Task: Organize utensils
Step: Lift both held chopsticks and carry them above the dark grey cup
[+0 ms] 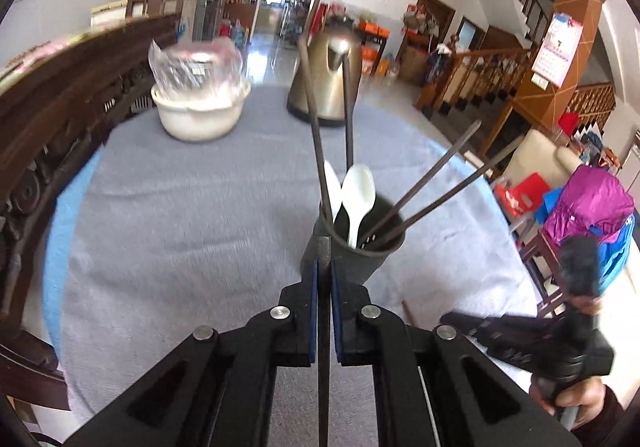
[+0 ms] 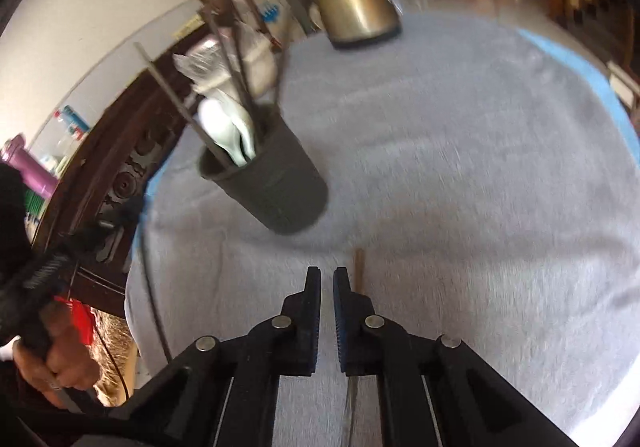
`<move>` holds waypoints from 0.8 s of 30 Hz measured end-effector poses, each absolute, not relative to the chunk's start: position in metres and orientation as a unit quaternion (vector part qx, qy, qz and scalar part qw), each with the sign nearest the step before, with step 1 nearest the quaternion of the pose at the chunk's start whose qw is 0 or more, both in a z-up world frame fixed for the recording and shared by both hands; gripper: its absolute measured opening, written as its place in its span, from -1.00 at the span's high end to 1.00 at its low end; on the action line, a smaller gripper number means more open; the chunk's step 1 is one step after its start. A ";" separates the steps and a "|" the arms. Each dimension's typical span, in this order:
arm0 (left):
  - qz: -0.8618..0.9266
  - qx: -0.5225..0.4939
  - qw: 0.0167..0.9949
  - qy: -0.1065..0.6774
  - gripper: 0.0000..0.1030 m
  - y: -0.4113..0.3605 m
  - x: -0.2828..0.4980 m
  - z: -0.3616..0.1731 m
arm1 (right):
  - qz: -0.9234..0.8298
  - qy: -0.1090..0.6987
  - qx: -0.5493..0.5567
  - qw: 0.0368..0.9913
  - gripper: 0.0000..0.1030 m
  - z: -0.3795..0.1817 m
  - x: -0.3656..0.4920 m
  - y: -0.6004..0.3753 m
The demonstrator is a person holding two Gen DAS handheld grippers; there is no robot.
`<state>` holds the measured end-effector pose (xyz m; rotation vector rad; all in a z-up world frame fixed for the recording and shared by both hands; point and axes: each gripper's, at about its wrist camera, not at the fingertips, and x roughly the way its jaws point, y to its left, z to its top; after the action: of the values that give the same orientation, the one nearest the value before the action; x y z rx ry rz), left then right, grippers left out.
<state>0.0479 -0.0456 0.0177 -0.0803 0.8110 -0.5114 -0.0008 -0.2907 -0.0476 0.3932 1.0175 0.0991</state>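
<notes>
My left gripper is shut on a dark chopstick. The chopstick runs back between the pads toward the camera, and its end pokes out just in front of the dark cup. The cup stands on the grey cloth and holds several dark chopsticks and white plastic spoons. My right gripper hovers over the cloth below the cup in its own view. It is shut to a thin slit with nothing between the pads. A brown stick lies on the cloth, passing under its right finger.
A brass-coloured kettle and a white bowl under clear plastic stand at the far side of the round table. Carved dark wooden furniture borders the left. A hand grips the right tool's handle beyond the table's edge.
</notes>
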 end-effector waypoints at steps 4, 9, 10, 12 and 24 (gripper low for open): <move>-0.250 -0.041 0.900 0.355 0.87 -0.039 0.034 0.041 | 0.035 0.520 0.172 0.836 0.39 -0.063 0.004 -0.284; -0.257 -0.033 0.908 0.331 0.87 -0.037 0.018 0.055 | 0.020 0.530 0.142 0.836 -0.21 -0.077 0.007 -0.273; -0.258 -0.034 0.908 0.329 0.87 -0.037 0.017 0.055 | 0.019 0.533 0.131 0.836 0.11 -0.080 0.008 -0.271; -0.259 -0.034 0.908 0.327 0.87 -0.036 0.014 0.056 | 0.014 0.555 0.112 0.824 0.49 -0.091 0.011 -0.264; -0.254 -0.039 0.914 0.314 0.87 -0.029 0.002 0.069 | 0.034 0.514 0.104 0.851 0.89 -0.068 -0.007 -0.263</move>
<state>0.0017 -0.0289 0.0686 -0.0801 0.6463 -0.5221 -0.0074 -0.2631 -0.0685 0.2183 1.0817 0.0720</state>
